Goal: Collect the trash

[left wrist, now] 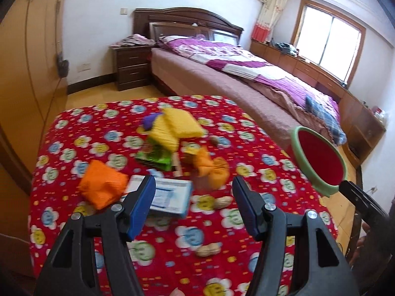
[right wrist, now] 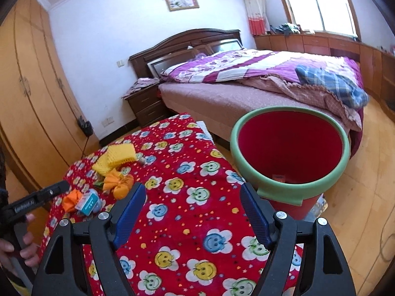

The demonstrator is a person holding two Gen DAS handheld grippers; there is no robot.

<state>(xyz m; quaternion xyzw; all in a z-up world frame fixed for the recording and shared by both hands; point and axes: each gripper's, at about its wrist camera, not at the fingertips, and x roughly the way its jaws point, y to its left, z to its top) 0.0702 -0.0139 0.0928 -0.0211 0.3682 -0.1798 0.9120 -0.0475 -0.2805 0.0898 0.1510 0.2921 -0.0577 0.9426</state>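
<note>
Trash lies on a table with a red flowered cloth (left wrist: 74, 133): an orange wad (left wrist: 101, 187), a blue-white box (left wrist: 167, 194), an orange knotted wad (left wrist: 212, 170), yellow foam sheets (left wrist: 172, 125), a green wrapper (left wrist: 155, 157) and peanuts (left wrist: 208, 249). My left gripper (left wrist: 192, 204) is open and empty, just above the box. A red bin with a green rim (right wrist: 291, 190) stands off the table's right edge; it also shows in the left wrist view (left wrist: 318, 157). My right gripper (right wrist: 192, 212) is open and empty over the cloth (right wrist: 197, 222), beside the bin.
A bed (right wrist: 246, 93) with a purple quilt stands behind the table, a dark nightstand (left wrist: 130, 66) beside it. Wooden wardrobes (right wrist: 29, 86) line the left wall. Low cabinets (left wrist: 308, 66) run under the window. The floor is wood.
</note>
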